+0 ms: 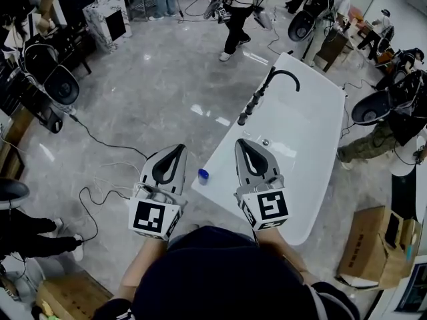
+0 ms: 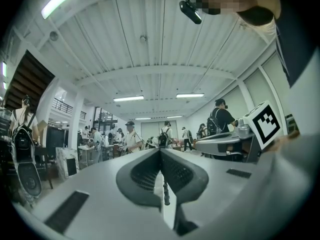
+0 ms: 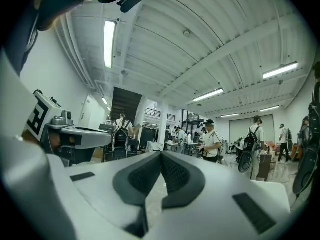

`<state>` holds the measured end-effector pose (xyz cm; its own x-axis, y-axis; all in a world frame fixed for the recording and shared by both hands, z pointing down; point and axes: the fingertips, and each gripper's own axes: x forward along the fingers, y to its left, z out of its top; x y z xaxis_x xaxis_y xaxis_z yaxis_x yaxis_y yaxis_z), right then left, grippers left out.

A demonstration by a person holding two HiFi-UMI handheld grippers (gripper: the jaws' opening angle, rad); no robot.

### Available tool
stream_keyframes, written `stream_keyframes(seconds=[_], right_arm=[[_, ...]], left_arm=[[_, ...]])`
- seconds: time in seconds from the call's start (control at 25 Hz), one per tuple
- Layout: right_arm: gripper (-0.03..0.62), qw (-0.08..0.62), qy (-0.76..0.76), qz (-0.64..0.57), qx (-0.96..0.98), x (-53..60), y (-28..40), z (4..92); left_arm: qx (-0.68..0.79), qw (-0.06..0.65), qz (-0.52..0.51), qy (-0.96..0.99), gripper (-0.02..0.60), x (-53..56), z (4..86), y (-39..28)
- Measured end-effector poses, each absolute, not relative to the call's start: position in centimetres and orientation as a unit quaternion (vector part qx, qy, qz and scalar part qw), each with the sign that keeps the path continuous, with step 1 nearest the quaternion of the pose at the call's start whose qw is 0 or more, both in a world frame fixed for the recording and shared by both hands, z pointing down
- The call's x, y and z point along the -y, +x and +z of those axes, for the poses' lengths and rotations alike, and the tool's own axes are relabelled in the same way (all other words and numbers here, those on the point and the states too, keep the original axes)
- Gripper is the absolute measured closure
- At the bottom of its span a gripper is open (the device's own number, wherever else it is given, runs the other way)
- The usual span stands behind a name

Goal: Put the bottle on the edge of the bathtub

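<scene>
A small bottle with a blue cap stands at the near left rim of the white bathtub, seen from above in the head view. My left gripper is held level just left of it over the floor, jaws shut and empty. My right gripper hovers over the tub's near end, to the right of the bottle, also shut with nothing in it. In the left gripper view the left gripper has its pads pressed together, and so does the right gripper in the right gripper view. Neither gripper view shows the bottle.
A black curved faucet and a row of dark knobs stand on the tub's far left rim. Cables trail over the grey floor at left. Cardboard boxes sit at lower right. A person stands beyond the tub.
</scene>
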<state>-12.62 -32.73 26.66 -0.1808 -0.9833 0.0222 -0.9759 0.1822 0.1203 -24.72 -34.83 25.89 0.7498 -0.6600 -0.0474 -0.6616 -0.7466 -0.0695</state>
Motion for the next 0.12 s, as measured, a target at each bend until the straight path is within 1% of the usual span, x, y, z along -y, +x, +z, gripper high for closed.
stream_keyframes(seconds=[0.12], right_arm=[[0.566,0.045,0.638,-0.037,0.768,32.26,-11.95,26.85]], left_arm=[[-0.354,0.041,0.008,-0.934,0.558,34.31,26.07,-24.04]])
